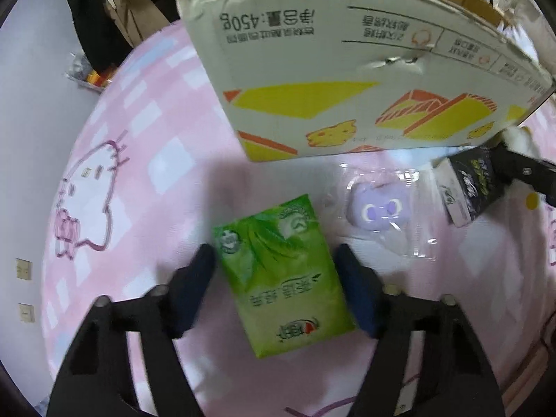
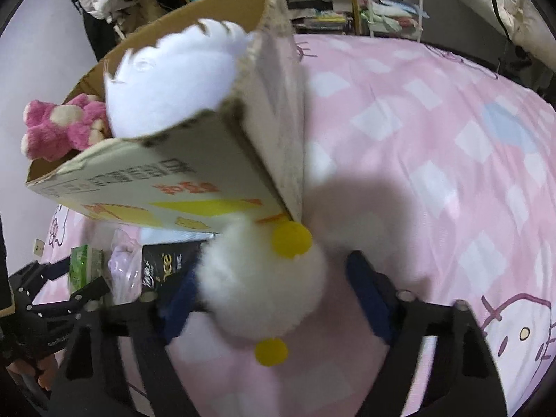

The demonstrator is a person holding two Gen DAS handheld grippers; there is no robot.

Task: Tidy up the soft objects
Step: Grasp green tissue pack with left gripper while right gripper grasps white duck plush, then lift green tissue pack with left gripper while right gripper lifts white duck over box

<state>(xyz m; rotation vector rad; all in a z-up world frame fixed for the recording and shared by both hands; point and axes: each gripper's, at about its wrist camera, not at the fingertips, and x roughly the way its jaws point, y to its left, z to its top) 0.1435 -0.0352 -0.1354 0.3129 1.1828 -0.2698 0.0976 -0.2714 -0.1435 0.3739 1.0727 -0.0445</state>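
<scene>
Green tissue pack (image 1: 283, 278) lies on the bed (image 1: 139, 160) between the left gripper (image 1: 278, 285) fingers – apart, not pressing. Right gripper (image 2: 274, 299) straddles the white plush (image 2: 260, 285), grip unclear. Squeeze both centred – then lift into the box (image 1: 347, 69).

Ahead of my tongs the cardboard box (image 1: 347, 80) blocks passage. Between them lie a bagged purple toy (image 1: 378, 208) and a black pack (image 1: 469, 187), packed close. Open bed (image 2: 451, 139) lies right of the box.
</scene>
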